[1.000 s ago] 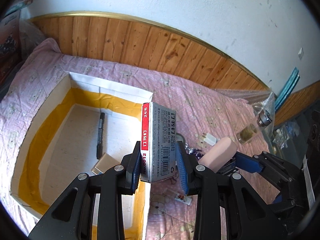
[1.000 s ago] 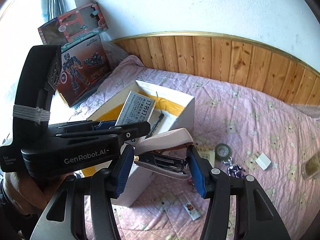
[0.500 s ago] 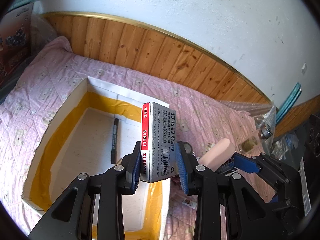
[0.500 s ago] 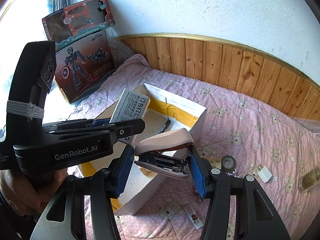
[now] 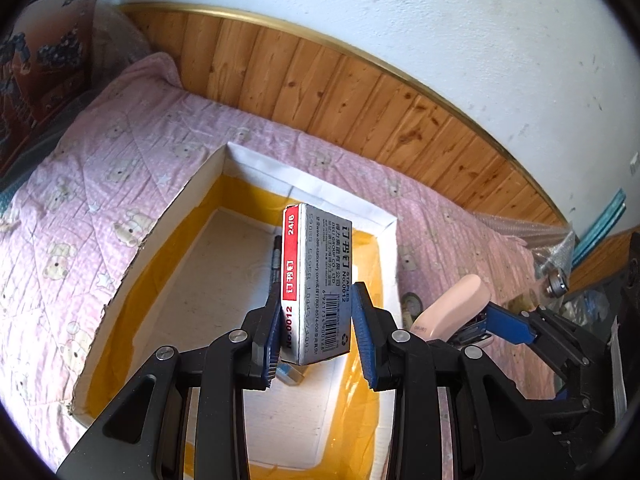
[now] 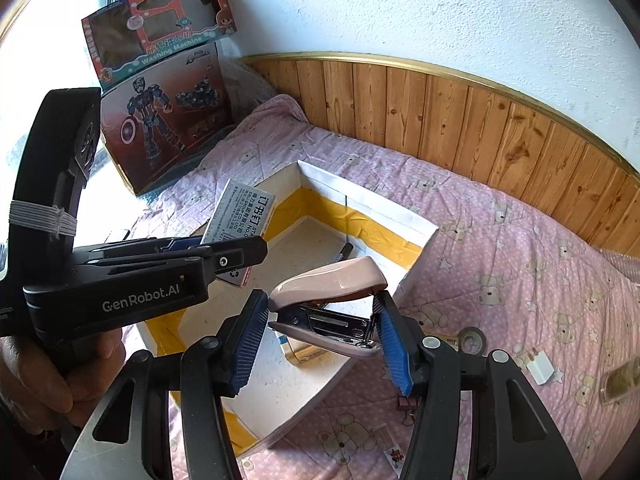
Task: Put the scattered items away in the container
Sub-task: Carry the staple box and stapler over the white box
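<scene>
My left gripper point(image 5: 316, 328) is shut on a grey and red staples box point(image 5: 316, 280) and holds it upright above the open white cardboard box point(image 5: 192, 196) with yellow tape inside. The staples box also shows in the right wrist view point(image 6: 240, 220). My right gripper point(image 6: 320, 320) is shut on a pink stapler point(image 6: 332, 280), held over the near right corner of the cardboard box point(image 6: 384, 208). The stapler shows in the left wrist view point(image 5: 452, 308) to the right of the box. A black pen point(image 5: 275, 260) and a small tan item lie inside the box.
On the pink bedspread right of the box lie a tape roll point(image 6: 472, 338), a white plug point(image 6: 540, 368), a binder clip point(image 6: 406, 404), a small card point(image 6: 396, 456) and a clear bottle point(image 6: 622, 380). Toy boxes point(image 6: 160, 80) lean at the far left. Wood panelling runs behind.
Both grippers have moved left with their loads. The staples box now hangs over the cardboard box's inside, and the stapler has come over the box's near right corner.
</scene>
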Motion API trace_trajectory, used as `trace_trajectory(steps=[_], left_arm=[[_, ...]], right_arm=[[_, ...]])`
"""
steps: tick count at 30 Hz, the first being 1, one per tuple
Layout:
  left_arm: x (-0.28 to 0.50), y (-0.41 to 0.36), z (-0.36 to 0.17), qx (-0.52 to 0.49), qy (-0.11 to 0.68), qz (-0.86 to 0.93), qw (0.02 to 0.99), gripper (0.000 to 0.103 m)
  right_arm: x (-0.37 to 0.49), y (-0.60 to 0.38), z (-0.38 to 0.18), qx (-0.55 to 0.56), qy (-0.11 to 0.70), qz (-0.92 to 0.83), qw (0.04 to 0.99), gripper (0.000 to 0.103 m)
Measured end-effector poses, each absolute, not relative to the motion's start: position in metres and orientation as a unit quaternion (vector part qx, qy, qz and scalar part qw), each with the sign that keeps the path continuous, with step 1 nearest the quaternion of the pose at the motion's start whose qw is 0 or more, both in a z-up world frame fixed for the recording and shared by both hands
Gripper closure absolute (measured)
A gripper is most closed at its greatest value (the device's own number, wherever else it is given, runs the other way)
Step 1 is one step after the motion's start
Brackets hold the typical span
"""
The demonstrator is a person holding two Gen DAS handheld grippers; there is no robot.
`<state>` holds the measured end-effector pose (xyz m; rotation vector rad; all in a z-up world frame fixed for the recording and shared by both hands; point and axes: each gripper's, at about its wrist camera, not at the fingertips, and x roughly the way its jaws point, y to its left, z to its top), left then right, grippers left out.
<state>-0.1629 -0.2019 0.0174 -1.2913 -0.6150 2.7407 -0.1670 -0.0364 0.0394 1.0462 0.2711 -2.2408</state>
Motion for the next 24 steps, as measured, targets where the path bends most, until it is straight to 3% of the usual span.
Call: trace_trajectory(steps=[24], left_arm=[[-0.195,-0.232,-0.037,-0.498,-0.222,0.836,-0.059,0.069]], right_arm=[[-0.224,-0.091,-0.011,0.467,0.164,-0.814,0.305,0.047]])
